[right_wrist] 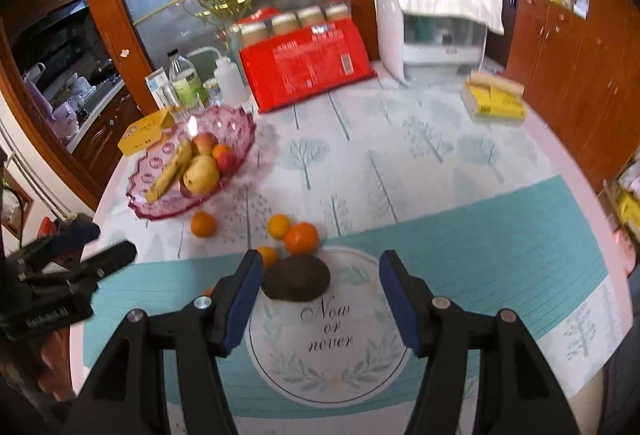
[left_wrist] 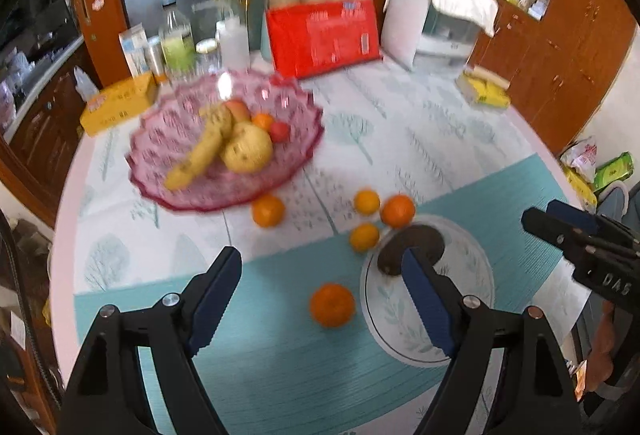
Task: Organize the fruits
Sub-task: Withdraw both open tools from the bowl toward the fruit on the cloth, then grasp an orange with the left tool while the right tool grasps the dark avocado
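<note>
A pink glass fruit bowl (left_wrist: 168, 191) (right_wrist: 236, 127) at the table's left holds a banana (left_wrist: 200, 151), a pear (left_wrist: 248, 149), an apple and small red and orange fruits. Several oranges lie loose on the tablecloth: one beside the bowl (left_wrist: 268, 210) (right_wrist: 203, 224), a cluster (left_wrist: 397, 210) (right_wrist: 301, 237), and a near one (left_wrist: 332, 305). A dark avocado (right_wrist: 296, 278) (left_wrist: 412, 249) lies on the round white mat. My left gripper (left_wrist: 322, 271) is open and empty above the near orange. My right gripper (right_wrist: 316, 273) is open, with the avocado just ahead between its fingers.
At the table's back stand a red package (left_wrist: 324, 35) topped with jars, bottles (left_wrist: 176, 43), a yellow box (left_wrist: 120, 103) and a white appliance (left_wrist: 436, 15) under a cloth. A yellow tissue pack (right_wrist: 494, 99) lies at the right. Wooden cabinets line the right wall.
</note>
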A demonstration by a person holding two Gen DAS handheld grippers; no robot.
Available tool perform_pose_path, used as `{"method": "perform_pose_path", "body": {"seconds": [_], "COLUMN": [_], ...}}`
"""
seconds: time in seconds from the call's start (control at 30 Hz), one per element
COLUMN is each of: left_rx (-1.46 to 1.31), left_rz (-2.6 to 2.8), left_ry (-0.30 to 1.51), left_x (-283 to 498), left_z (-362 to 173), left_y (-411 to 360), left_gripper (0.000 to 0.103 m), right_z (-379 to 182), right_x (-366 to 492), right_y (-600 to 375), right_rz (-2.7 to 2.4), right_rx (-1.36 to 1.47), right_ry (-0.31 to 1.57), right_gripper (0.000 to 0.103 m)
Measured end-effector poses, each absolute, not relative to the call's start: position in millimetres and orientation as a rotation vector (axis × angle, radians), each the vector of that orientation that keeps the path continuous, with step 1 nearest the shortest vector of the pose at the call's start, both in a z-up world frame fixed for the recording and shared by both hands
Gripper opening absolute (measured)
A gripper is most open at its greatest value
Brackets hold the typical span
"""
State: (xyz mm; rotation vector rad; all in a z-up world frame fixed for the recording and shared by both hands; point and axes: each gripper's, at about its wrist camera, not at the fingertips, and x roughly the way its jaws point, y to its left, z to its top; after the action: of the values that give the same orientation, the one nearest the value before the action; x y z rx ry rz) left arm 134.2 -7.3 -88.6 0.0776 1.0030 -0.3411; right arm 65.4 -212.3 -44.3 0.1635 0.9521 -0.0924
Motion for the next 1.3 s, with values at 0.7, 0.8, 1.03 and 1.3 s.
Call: {"method": "perform_pose_path", "body": {"seconds": [0.7, 0.8, 1.03, 1.3], "left_rx": [-0.017, -0.020, -0.024, -0.055], "left_rz": [-0.191, -0.184, -0.178, -0.184], "left_ry": [1.209, 1.209, 1.223, 1.244], "left_x": [142, 144, 154, 163], "left_z": [-212, -216, -224, -233], "left_y": [-21, -25, -31, -33], "left_gripper": [0.081, 0.081, 0.081, 0.068], "right_z": [-160, -168, -181, -198], "right_x": [121, 127, 139, 149], "right_y": [-233, -237, -242, -234], "right_rz": [0.096, 0.124, 0.176, 0.233], "right_rx": [0.364, 0.412, 0.498, 0.555], "right_ry": [1.147, 1.156, 1.161, 1.190], "right_gripper": [0.061, 0.061, 0.073, 0.076]}}
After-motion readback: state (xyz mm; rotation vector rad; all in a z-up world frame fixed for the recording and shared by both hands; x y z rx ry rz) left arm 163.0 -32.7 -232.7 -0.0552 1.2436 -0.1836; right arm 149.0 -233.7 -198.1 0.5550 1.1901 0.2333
